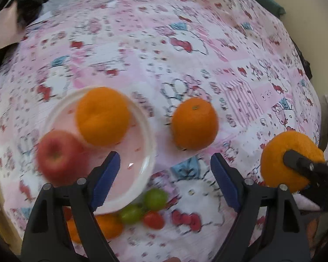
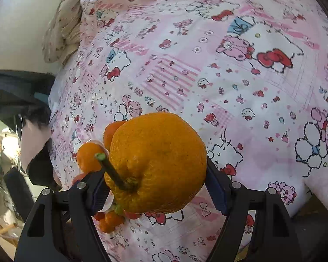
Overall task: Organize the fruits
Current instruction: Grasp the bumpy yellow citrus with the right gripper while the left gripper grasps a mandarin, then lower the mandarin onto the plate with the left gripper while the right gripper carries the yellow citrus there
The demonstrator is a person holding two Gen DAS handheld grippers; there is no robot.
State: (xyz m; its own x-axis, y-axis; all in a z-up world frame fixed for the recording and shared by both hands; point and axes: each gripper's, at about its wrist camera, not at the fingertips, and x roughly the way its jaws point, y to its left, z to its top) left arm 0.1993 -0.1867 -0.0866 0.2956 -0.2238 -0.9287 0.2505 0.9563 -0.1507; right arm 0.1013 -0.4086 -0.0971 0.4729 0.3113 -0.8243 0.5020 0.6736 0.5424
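Pink cartoon-print cloth covered the surface. Over it the right gripper was clamped on a large stemmed orange, held off the cloth, with the white bowl away to its left. That bowl held an apple and an orange. Beside the bowl's near rim the left gripper stood wide and empty, the loose orange just ahead of it

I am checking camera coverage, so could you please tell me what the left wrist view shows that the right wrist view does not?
Only the left wrist view shows the red apple in the white bowl, two green grapes and the open, empty left claw. Only the right wrist view shows the held orange's green stem. Both show the bumpy orange in the right claw and the pink cartoon cloth.
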